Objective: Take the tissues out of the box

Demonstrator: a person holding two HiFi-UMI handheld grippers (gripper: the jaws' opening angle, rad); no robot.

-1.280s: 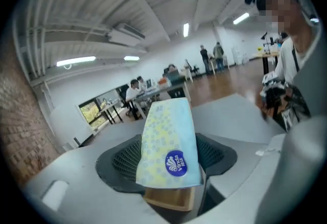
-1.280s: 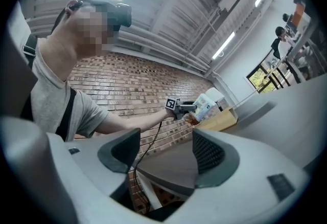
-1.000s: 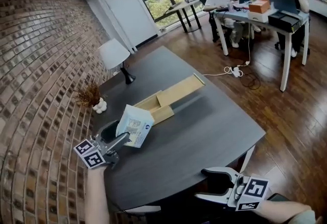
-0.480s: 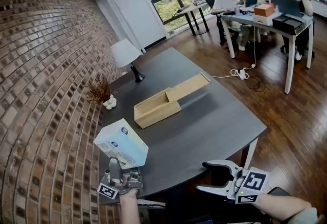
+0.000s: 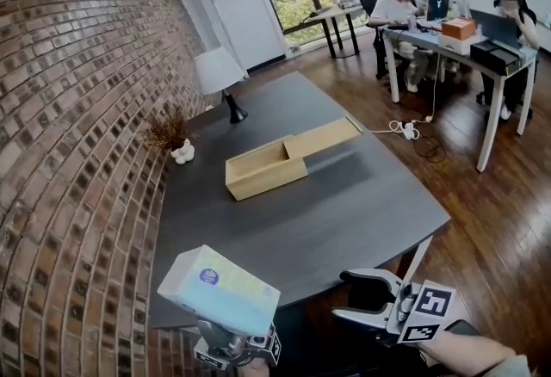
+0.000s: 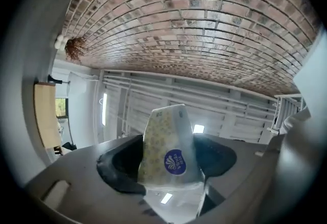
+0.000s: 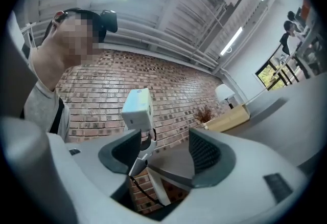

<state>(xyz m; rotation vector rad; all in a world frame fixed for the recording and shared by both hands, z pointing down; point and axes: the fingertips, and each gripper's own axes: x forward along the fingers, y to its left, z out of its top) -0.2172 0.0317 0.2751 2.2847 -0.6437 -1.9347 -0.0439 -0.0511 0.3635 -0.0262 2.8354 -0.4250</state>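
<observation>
**Tissue pack held aloft, clear of the box**

The left gripper [image 5: 229, 334] is clamped on the tissue pack [image 5: 217, 287], both jaws pressed against its sides and denting the soft wrapper. The pack is a rectangular plastic-wrapped brick. In the left gripper view one face carries a pale yellow flower pattern with a round blue logo near the lower end. In the head view it looks cream on top and pale blue along the side, with the same blue disc near one corner. It is up in the air over the near left corner of the dark table [image 5: 344, 212], tilted, close to the brick wall [image 5: 69, 108] and well apart from the wooden box [image 5: 263, 169].

The box lies near the middle of the table, its sliding lid [image 5: 323, 136] drawn out toward the far right (a lamp [image 5: 219, 74] and a dried plant [image 5: 168, 132] stand beyond it).

The right gripper [image 5: 353, 298] hangs off the table's near edge, jaws apart with nothing between them.
</observation>
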